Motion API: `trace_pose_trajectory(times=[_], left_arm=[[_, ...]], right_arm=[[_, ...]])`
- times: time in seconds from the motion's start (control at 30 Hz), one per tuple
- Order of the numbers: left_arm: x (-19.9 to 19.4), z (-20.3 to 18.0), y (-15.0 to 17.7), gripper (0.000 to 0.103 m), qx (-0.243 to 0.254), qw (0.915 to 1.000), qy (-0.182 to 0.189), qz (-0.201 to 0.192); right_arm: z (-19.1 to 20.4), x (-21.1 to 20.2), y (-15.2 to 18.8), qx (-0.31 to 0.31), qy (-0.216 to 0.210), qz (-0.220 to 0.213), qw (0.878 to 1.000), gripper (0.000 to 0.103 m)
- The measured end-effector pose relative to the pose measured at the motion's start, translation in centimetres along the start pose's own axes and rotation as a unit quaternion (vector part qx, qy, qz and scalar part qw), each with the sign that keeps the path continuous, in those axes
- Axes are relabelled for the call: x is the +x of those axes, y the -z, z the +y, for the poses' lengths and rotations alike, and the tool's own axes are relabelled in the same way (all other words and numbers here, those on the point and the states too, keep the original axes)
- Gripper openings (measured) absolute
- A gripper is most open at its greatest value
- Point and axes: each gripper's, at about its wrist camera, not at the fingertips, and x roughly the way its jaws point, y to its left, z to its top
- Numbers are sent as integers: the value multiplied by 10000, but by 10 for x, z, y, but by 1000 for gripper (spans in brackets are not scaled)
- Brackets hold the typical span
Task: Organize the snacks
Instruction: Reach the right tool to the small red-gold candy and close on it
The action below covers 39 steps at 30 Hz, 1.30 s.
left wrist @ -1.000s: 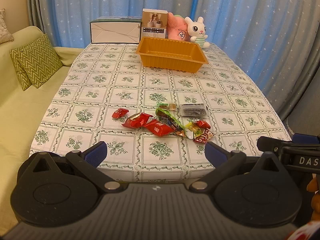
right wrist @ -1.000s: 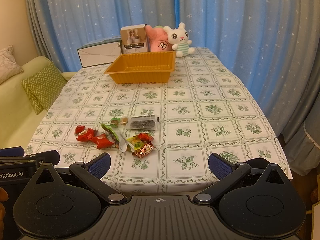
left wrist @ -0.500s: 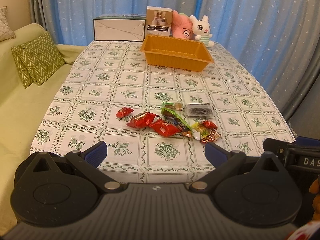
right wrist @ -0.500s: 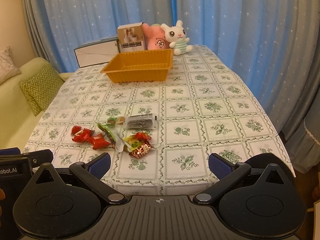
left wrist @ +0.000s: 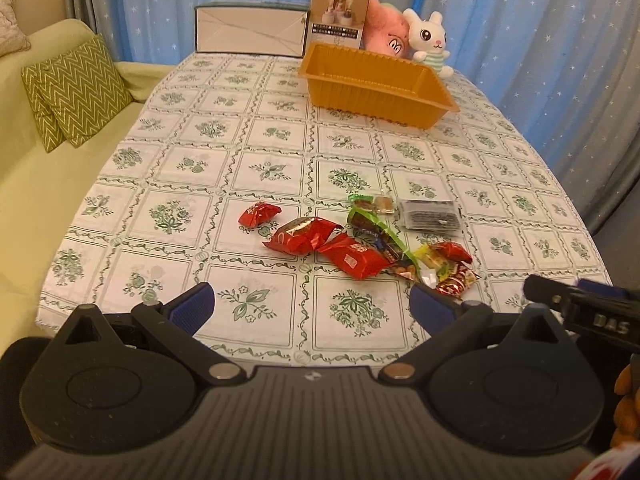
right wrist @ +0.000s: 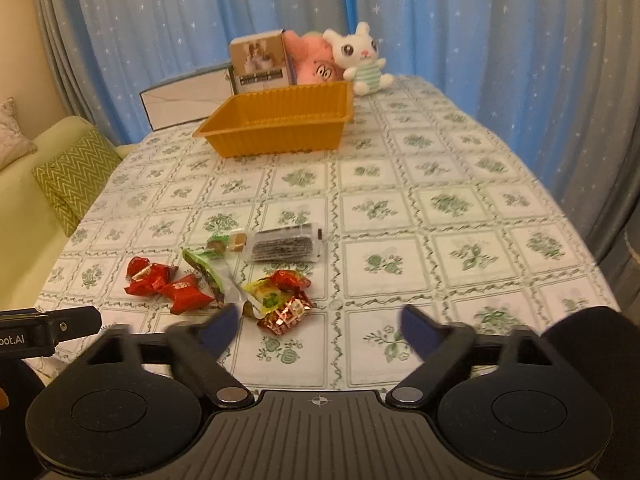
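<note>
A: Left wrist view. Left gripper (left wrist: 312, 306) released, nothing between its fingers, over the tabletop's (left wrist: 208, 152) near edge. Snacks (left wrist: 356, 236) lay scattered just beyond it; orange tray (left wrist: 378, 92) sat toward the far edge.

B: How would they handle?

A: Probably light and crinkly. The red foil packets (left wrist: 304, 234) looked slippery; I'd pinch across the puffed middle, or a crimped end.

B: Right wrist view?

A: Right gripper (right wrist: 318, 326) spread too, empty, near the small gold-red candy (right wrist: 290, 314). The dark flat packet (right wrist: 285, 243) lay flush on the cloth, likely best taken by an edge.
</note>
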Motion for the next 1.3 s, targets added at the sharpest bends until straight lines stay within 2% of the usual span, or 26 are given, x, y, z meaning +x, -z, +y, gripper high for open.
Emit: trace_pose_trajectory(times=[0.1,0.17,0.23,0.37,0.57,0.63,0.77,0.87,1.07,1.1,1.13,1.3], left_arm=[[12,0,-2,103,-19,10000,66,48],[21,-2,-4,103,2,9999,96,100],[28,-4,-6,103,12,9998,117,143],[41,-7,-9,103,12,9996,169,233],[53,-4,-13,103,-58,9995,150,290],[55,-3,-13,103,-66,9994,174,307],[62,-5,-13,103,-78,9989,267,368],[65,-8,-13,103,-49,9987,307,401],[72,-10,-13,103,-155,9981,415,439],[74,-10,-14,102,-195,9979,435,446],[75,-9,-15,101,-241,9976,462,452],[87,-4,-18,88,-621,9947,590,567]], right_arm=[[-2,21,-1,155,-125,140,9997,70],[-2,34,-1,268,-168,226,9992,59],[-3,47,-1,365,-191,309,9987,54],[-2,70,-2,550,-319,399,9972,52],[6,98,-1,418,-136,514,9977,47],[7,101,0,259,-85,524,9983,46],[10,101,2,-167,73,519,9985,34],[10,99,4,-400,255,530,9975,34],[8,96,10,-587,281,536,9964,34],[7,96,10,-589,286,522,9965,33],[5,96,9,-586,315,508,9965,24],[-9,92,5,-395,421,415,9975,23]])
